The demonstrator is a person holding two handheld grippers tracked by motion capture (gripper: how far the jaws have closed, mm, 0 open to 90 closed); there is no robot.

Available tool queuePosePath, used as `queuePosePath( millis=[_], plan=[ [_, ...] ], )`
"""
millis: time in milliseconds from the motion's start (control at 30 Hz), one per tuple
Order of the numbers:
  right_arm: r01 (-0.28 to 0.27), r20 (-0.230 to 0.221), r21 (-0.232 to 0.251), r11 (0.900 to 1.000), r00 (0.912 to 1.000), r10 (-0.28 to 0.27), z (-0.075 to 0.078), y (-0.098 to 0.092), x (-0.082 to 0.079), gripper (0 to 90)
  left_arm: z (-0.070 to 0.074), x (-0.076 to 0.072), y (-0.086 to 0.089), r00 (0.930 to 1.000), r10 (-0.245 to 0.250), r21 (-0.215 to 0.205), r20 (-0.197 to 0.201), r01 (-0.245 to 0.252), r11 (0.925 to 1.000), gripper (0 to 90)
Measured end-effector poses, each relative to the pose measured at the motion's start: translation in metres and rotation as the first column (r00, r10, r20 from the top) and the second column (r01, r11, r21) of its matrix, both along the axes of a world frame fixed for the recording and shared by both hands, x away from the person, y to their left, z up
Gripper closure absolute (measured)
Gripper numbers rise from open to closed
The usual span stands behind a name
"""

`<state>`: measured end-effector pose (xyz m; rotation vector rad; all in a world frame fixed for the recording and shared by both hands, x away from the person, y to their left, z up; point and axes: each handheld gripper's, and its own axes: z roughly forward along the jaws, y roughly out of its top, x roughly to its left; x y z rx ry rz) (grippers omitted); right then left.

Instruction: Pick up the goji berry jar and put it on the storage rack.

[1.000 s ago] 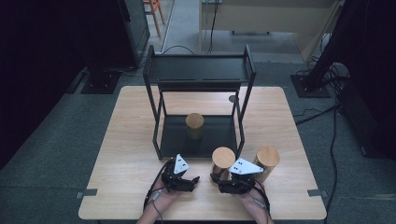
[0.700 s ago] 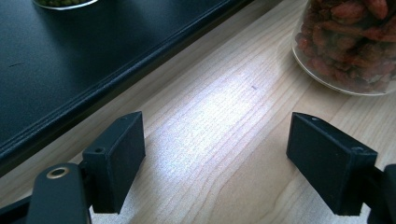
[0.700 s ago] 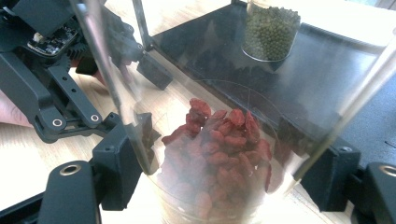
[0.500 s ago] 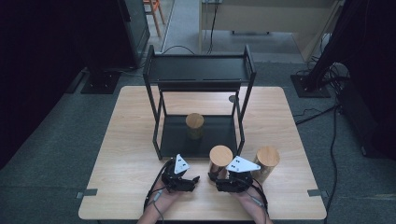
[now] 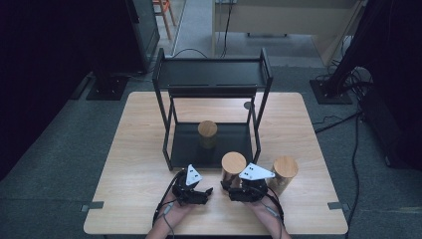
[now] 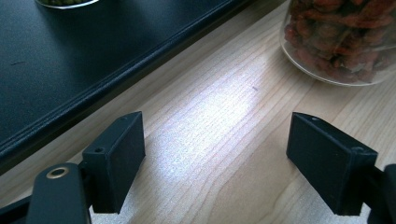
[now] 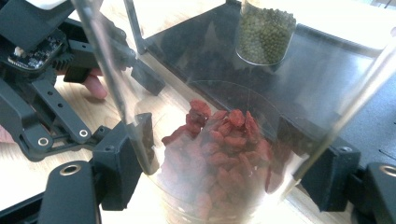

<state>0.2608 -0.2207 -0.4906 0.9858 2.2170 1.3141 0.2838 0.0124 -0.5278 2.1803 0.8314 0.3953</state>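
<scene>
The left hand-held gripper [image 5: 195, 188] rests low over the counter [image 5: 129, 164], jaws spread apart on nothing. Just to its right, the right hand-held gripper [image 5: 238, 190] has its jaws around the jar of red berries [image 7: 219, 154], apparently clamped on the glass. Another cork-lidded jar [image 5: 284, 172] stands just beyond.

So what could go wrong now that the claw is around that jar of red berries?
The right gripper has its jaws on either side of the jar of red berries; smooth glass might slip if the squeeze is weak. The jar is tall with a wooden lid, so a low grip could let it tip. The black shelf frame stands close ahead, and a careless lift might knock it.
</scene>
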Motion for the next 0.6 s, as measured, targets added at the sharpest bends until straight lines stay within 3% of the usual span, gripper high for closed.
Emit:
queuePosePath(
  millis=[600],
  plan=[
    [0.001, -0.004, -0.002, 1.0, 1.0, -0.001, 0.0074, 0.0061, 0.0064, 25.0, 0.0, -0.0002, -0.0004, 1.0, 0.004, -0.001, -0.001, -0.004, 1.0, 19.8]
  ],
)
